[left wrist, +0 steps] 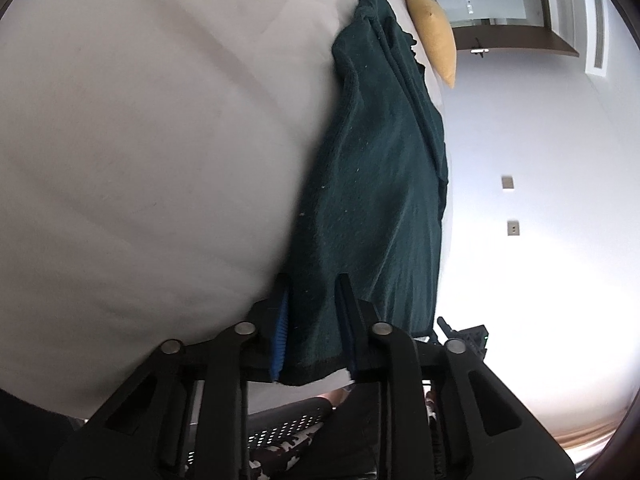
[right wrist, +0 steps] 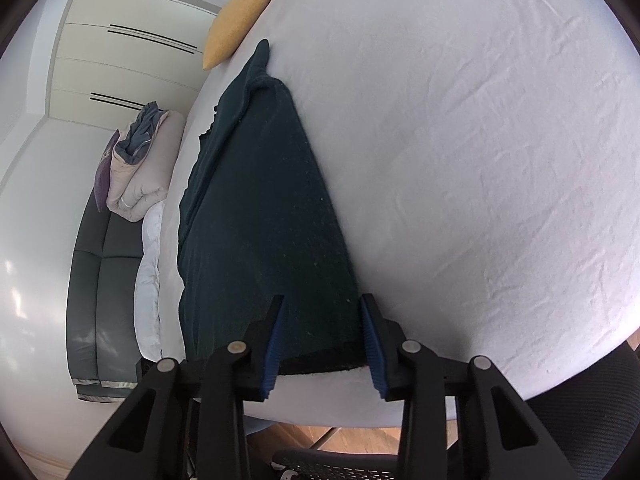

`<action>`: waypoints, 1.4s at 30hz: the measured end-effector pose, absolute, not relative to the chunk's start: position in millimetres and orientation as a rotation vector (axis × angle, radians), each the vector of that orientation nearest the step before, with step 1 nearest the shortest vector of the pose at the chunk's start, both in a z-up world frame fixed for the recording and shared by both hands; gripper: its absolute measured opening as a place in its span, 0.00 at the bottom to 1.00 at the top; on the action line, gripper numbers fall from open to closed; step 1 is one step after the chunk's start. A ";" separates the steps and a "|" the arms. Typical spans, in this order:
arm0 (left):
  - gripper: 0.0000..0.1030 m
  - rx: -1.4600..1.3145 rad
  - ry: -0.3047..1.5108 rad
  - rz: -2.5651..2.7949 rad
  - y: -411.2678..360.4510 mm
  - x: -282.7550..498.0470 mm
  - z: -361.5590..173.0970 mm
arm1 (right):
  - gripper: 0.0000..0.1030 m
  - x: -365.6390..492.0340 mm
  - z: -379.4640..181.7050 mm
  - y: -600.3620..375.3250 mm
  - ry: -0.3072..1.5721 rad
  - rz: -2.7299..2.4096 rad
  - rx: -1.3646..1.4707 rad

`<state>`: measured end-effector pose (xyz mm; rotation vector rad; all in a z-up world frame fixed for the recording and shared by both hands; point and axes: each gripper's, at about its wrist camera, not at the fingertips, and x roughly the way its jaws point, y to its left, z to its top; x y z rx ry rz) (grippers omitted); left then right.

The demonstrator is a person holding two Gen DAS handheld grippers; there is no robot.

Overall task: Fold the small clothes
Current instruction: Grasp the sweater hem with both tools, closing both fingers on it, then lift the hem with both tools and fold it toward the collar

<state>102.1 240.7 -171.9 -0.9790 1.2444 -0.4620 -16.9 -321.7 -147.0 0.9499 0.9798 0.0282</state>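
hand-held gripper pair at the hem: grip may slip

left hand-held gripper [left wrist: 314, 320] looks narrow around the near hem of the dark green cloth [left wrist: 376, 184] lying on the white bed [left wrist: 140, 140]. right hand-held gripper [right wrist: 322, 344] straddles the same hem, wider, pads not pressing. we risk lifting unevenly, or pinching the sheet, so the fold skews.

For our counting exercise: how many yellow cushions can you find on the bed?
1. The yellow cushion lies at the far end of the white bed, beyond the dark green garment. Others may be hidden outside these views.
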 end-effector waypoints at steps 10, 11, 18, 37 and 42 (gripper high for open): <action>0.06 -0.982 1.251 -0.486 236.5 104.1 -177.2 | 0.25 -13.3 -154.3 -325.5 1.004 0.071 0.981; 0.06 -0.985 1.250 -0.487 236.5 104.5 -177.8 | 0.23 -13.8 -156.0 -327.1 1.001 0.075 0.993; 0.06 -1.023 1.235 -0.490 247.7 95.7 -181.3 | 0.12 -18.3 -160.8 -332.6 0.982 0.091 1.042; 0.05 -1.227 1.004 -0.599 253.1 110.1 -126.5 | 0.08 12.5 -108.5 -322.5 0.817 0.216 1.091; 0.05 -1.254 0.947 -0.602 258.4 140.2 -106.1 | 0.08 46.7 -83.8 -325.3 0.770 0.234 1.090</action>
